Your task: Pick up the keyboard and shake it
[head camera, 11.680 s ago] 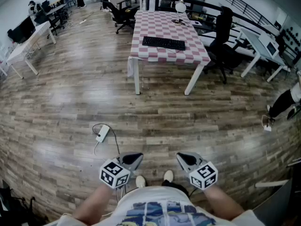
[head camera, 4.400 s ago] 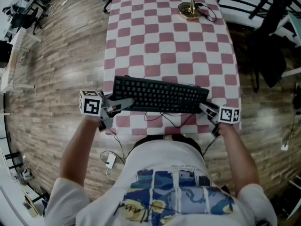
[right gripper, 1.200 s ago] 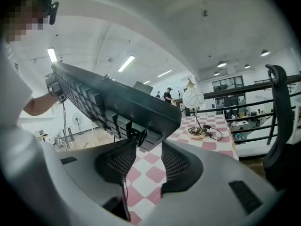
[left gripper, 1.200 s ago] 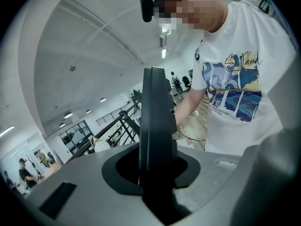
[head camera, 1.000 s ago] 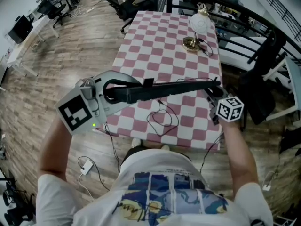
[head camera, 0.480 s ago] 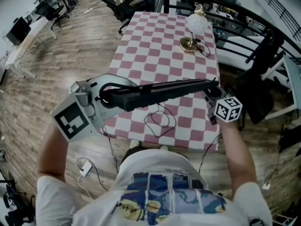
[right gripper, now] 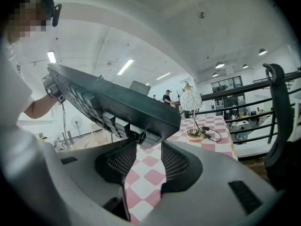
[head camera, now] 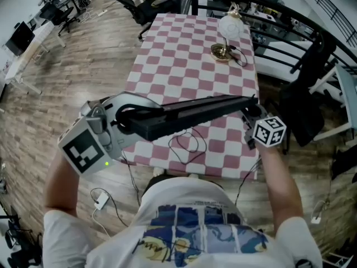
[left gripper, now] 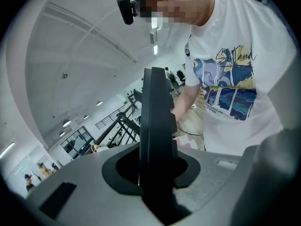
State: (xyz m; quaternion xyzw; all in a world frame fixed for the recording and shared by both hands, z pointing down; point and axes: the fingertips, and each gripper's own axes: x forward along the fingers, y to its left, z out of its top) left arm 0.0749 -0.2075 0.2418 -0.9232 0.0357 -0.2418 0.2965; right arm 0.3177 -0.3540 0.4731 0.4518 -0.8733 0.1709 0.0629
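Note:
The black keyboard (head camera: pixel 189 113) hangs in the air above the front edge of the red-and-white checked table (head camera: pixel 184 43), tilted with its left end lower. My left gripper (head camera: pixel 124 119) is shut on its left end, where the keyboard (left gripper: pixel 157 121) shows edge-on between the jaws of the left gripper (left gripper: pixel 157 173). My right gripper (head camera: pixel 249 111) is shut on the right end. In the right gripper view the keyboard (right gripper: pixel 108 100) shows its keys facing down, its corner pinched by the right gripper (right gripper: pixel 143 142). Its cable (head camera: pixel 187 143) loops down onto the table.
A white globe lamp (head camera: pixel 227 29) on a brass base stands at the table's far right. A black office chair (head camera: pixel 307 99) and a dark railing (head camera: pixel 279 13) are to the right. A white power adapter (head camera: pixel 101 197) lies on the wood floor at lower left.
Hardly anything differs: the keyboard stays lifted between both grippers, and its left end sits slightly lower in the picture than a second ago.

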